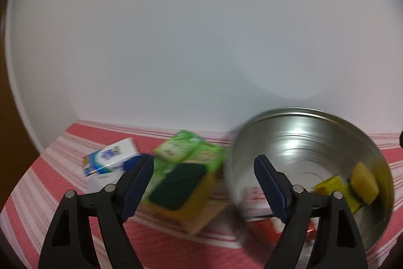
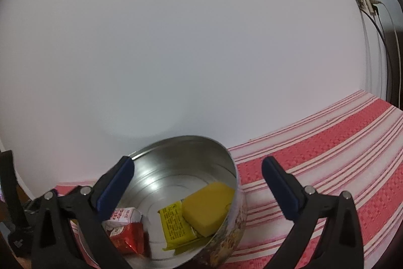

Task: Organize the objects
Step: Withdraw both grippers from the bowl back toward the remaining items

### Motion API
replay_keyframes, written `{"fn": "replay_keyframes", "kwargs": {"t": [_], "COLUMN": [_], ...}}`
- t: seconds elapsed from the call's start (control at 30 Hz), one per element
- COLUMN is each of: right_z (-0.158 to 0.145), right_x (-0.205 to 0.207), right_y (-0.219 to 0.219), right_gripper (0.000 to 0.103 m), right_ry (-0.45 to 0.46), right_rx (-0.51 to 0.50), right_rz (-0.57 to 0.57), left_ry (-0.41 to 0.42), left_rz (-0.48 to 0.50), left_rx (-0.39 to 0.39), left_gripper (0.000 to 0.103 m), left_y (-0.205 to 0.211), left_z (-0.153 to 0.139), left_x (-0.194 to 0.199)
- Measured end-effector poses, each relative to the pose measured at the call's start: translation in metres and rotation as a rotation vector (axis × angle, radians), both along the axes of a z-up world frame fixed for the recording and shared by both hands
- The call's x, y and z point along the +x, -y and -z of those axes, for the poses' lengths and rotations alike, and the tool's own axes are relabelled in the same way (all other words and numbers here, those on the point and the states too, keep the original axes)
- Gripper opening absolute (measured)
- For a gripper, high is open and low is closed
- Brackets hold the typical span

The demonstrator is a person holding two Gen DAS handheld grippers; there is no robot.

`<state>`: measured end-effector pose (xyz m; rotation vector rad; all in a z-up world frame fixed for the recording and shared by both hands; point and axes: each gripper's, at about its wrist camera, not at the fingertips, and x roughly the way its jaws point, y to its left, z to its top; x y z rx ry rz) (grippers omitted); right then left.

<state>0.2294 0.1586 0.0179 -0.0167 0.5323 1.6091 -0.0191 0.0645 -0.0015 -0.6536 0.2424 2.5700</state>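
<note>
A round metal tin point(image 1: 314, 143) point(image 2: 186, 155) stands on the red-and-white striped cloth point(image 1: 161, 248). Inside it lie a yellow sponge point(image 2: 207, 208) point(image 1: 364, 182), a yellow packet point(image 2: 175, 227) and a red-and-white carton point(image 2: 126, 231). Left of the tin lie a sponge with a dark green top point(image 1: 178, 185), green packets point(image 1: 191, 150) and a white-and-blue tissue pack point(image 1: 110, 158). My left gripper point(image 1: 204, 183) is open and empty, straddling the green-topped sponge and the tin's left rim. My right gripper point(image 2: 197, 188) is open and empty above the tin.
A white wall point(image 1: 201, 29) rises right behind the table. A wall socket with cables point(image 2: 367, 4) is at the far right. Striped cloth point(image 2: 340, 143) stretches right of the tin. A dark stand point(image 2: 15, 193) is at the left edge.
</note>
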Motion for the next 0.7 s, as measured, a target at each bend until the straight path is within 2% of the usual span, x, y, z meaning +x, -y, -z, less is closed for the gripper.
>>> {"fn": "replay_keyframes", "kwargs": {"t": [0.13,0.27,0.53,0.7], "right_z": [-0.002,0.0,0.002,0.001], "right_x": [-0.014,-0.02,-0.029,-0.033], "right_y": [0.0,0.003,0.003,0.006], "right_gripper": [0.103,0.103,0.103,0.103], "right_ry": [0.047,0.046,0.076,0.077], "right_rx": [0.01,0.011,0.017,0.014], "right_rz": [-0.015,-0.025,-0.037,-0.045], "left_ry": [-0.024,-0.045,0.036,0.039], "left_rz": [-0.059,-0.083,-0.11,-0.135], "left_rx": [-0.022,-0.047,-0.016,-0.037], "left_gripper": [0.084,0.084,0.084,0.084], "left_y": [0.027,0.044,0.062,0.068], "left_z": [0.002,0.011,0.015,0.019], "left_x": [-0.006,-0.01,-0.023,-0.033]}}
